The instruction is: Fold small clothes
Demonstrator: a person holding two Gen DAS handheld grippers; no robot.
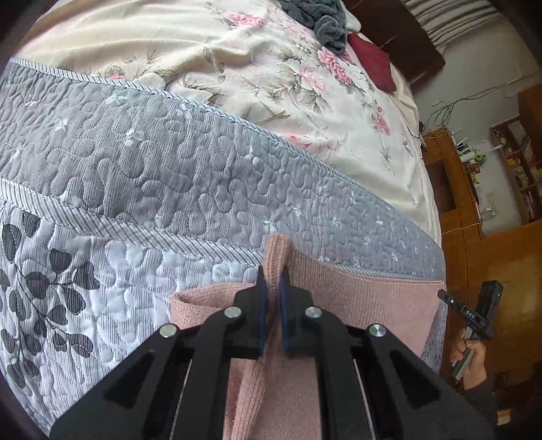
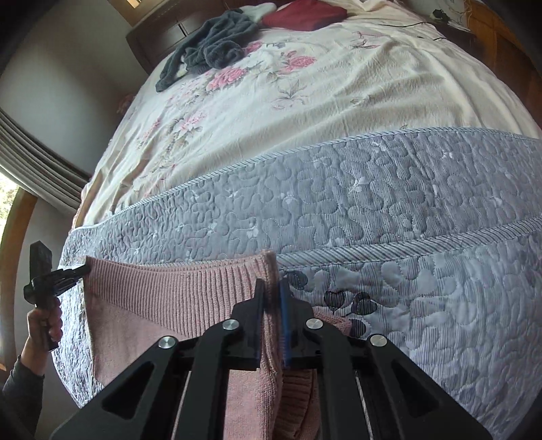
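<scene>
A pink ribbed knit garment (image 1: 355, 291) is stretched between both grippers just above the grey quilted bedspread (image 1: 152, 162), near the bed's front edge. My left gripper (image 1: 273, 274) is shut on one corner of its edge, and the cloth rises in a fold between the fingers. In the right wrist view my right gripper (image 2: 271, 284) is shut on the other corner of the pink garment (image 2: 162, 294), at its ribbed band. Each view shows the opposite gripper: the right gripper (image 1: 443, 294) at the far right, the left gripper (image 2: 83, 270) at the far left, each held by a hand.
Beyond the quilt (image 2: 372, 189) lies a cream floral sheet (image 2: 305, 94). A dark grey garment (image 2: 210, 50) and a red cushion (image 2: 305, 15) lie near the dark headboard (image 1: 399, 44). Wooden shelves (image 1: 515, 162) stand beside the bed; curtains (image 2: 37, 166) hang on the other side.
</scene>
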